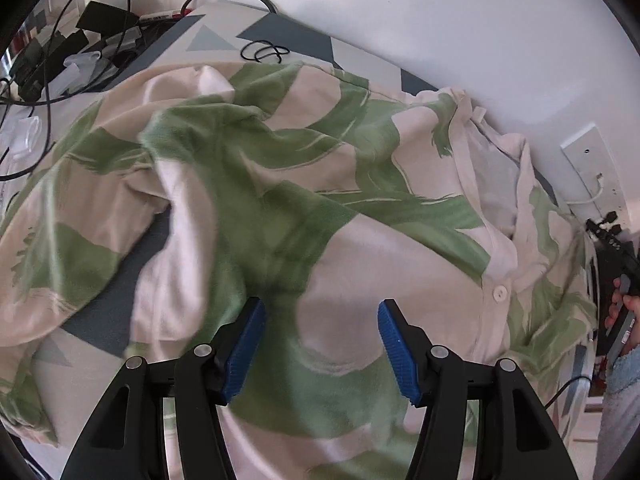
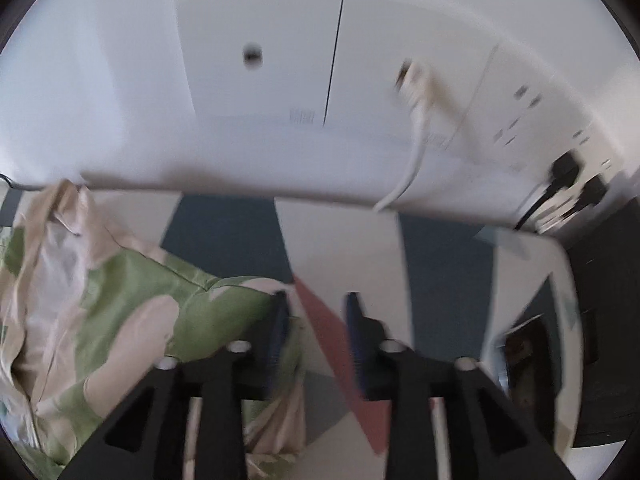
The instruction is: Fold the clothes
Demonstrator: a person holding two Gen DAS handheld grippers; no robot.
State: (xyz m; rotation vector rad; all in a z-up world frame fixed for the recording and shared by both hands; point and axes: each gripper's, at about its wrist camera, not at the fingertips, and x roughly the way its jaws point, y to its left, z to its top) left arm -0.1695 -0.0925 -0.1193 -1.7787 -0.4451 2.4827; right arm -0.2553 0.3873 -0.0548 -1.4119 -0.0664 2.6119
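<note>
A cream shirt (image 1: pixel 320 180) with a green leaf print lies rumpled across the table, its button placket and collar toward the right of the left wrist view. My left gripper (image 1: pixel 321 306) hovers over the shirt's middle. It is open, with only cloth showing below the gap between the blue pads (image 1: pixel 248 344). In the blurred right wrist view the shirt (image 2: pixel 132 304) fills the lower left, its edge lying beside and under the left finger. My right gripper (image 2: pixel 316 300) is open over the patterned tablecloth (image 2: pixel 340 232), with nothing between the pads.
Black cables and devices (image 1: pixel 80 36) crowd the table's far left corner, with black loops (image 1: pixel 264 52) near them. A hand (image 1: pixel 624 312) shows at the right edge. Behind the table is a white wall with a socket panel, a white cable (image 2: pixel 416 120) and black plugs (image 2: pixel 568 172).
</note>
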